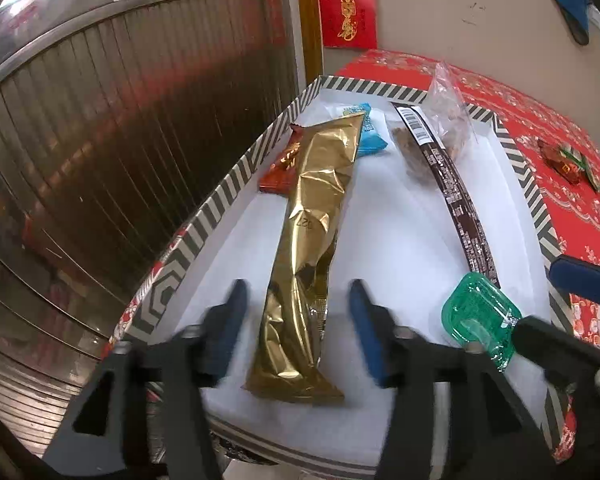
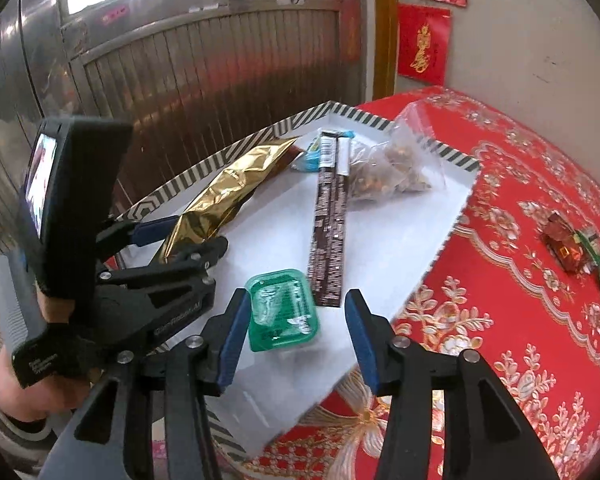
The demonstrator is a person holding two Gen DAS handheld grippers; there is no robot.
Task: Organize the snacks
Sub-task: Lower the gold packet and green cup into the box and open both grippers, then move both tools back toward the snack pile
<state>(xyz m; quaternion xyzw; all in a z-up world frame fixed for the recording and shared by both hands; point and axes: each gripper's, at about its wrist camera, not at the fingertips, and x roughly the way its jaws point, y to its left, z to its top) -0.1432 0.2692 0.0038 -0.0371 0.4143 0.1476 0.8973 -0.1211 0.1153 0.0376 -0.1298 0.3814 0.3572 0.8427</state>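
A shallow white box with a black-and-cream striped rim (image 1: pixel 220 196) sits on the red floral tablecloth (image 2: pixel 520 320). The left gripper (image 1: pixel 296 332) has its fingers apart on either side of a long crinkled gold foil snack packet (image 1: pixel 312 248), not pressing it; the digits "027" show on the foil. The right gripper (image 2: pixel 296 344) also stands open around a small green plastic tub (image 2: pixel 282 314) near the box's near edge. A long dark brown barcoded stick packet (image 2: pixel 328 232) lies mid-box; its print is too small to read. Blue (image 1: pixel 370 132) and orange (image 1: pixel 280 168) wrappers and a clear bag of nuts (image 2: pixel 392 172) lie at the far end.
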